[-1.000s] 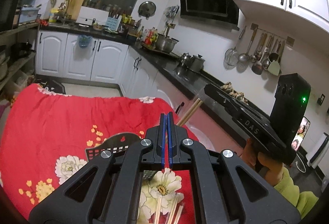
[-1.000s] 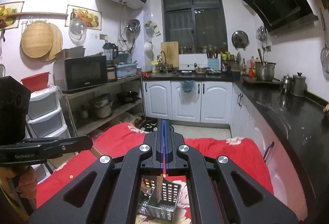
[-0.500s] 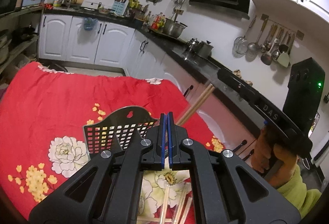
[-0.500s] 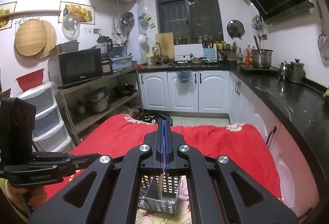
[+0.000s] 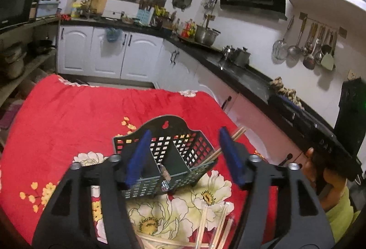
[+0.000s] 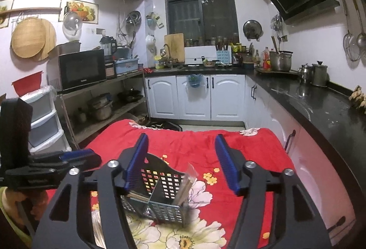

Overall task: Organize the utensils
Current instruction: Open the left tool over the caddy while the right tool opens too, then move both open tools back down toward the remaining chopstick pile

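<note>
While my left gripper [image 5: 184, 156] spreads its blue pads with nothing pinched between them, the dark mesh basket [image 5: 164, 158] sits at lower centre of the left view on the red flowered cloth [image 5: 68, 112]. A pair of chopsticks [image 5: 225, 142] leans over the basket's right wall, and more chopsticks [image 5: 205, 226] lie loose on the cloth at the bottom edge. My other hand [image 5: 320, 171] appears at lower right.

From the right view, my right gripper [image 6: 181, 162] is likewise opening, pads empty, with the basket [image 6: 160, 198] at lower centre; chopsticks [image 6: 183, 189] stand in its right compartment and another bundle [image 6: 135, 195] lies in the left.

I judge the risk to be the leaning pair: a brush from either pad could tip them out, or nudge the light basket across the soft cloth.
</note>
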`<action>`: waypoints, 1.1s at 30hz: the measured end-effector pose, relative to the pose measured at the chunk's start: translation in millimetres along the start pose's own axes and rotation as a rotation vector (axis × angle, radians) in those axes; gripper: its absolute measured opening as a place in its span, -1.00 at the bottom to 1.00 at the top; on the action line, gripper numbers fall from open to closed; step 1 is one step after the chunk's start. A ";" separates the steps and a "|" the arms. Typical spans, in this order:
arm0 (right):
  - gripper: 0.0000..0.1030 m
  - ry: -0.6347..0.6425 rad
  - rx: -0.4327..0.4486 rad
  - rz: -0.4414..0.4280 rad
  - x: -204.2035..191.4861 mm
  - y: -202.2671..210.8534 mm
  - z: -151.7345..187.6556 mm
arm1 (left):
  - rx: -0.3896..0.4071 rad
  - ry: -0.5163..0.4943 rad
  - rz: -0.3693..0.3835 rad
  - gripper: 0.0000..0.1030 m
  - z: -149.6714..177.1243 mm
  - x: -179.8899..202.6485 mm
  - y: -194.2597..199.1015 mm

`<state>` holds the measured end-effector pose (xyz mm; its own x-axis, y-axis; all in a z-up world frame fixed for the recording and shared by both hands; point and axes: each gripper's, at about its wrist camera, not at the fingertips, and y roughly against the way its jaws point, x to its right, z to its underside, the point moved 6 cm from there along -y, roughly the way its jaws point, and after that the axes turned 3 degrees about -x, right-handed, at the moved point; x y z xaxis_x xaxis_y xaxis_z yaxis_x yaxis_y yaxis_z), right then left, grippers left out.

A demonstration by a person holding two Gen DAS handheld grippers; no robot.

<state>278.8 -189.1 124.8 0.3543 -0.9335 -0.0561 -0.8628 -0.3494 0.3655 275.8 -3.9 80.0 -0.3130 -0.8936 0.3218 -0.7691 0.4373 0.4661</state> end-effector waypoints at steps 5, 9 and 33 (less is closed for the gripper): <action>0.44 0.002 0.010 0.002 0.4 14.0 4.6 | 0.070 -0.009 -0.038 0.75 -5.5 -1.1 21.5; 0.59 0.005 0.023 0.004 -0.4 27.1 6.4 | 0.102 -0.024 -0.052 0.79 -6.2 2.6 34.4; 0.78 0.020 0.005 0.010 -7.6 63.4 51.6 | 0.114 -0.043 -0.104 0.79 42.3 5.3 66.7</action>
<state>202.8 -208.3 100.5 0.3528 -0.9351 -0.0336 -0.8682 -0.3405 0.3609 199.3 16.2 78.0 -0.2503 -0.9379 0.2403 -0.8559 0.3304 0.3978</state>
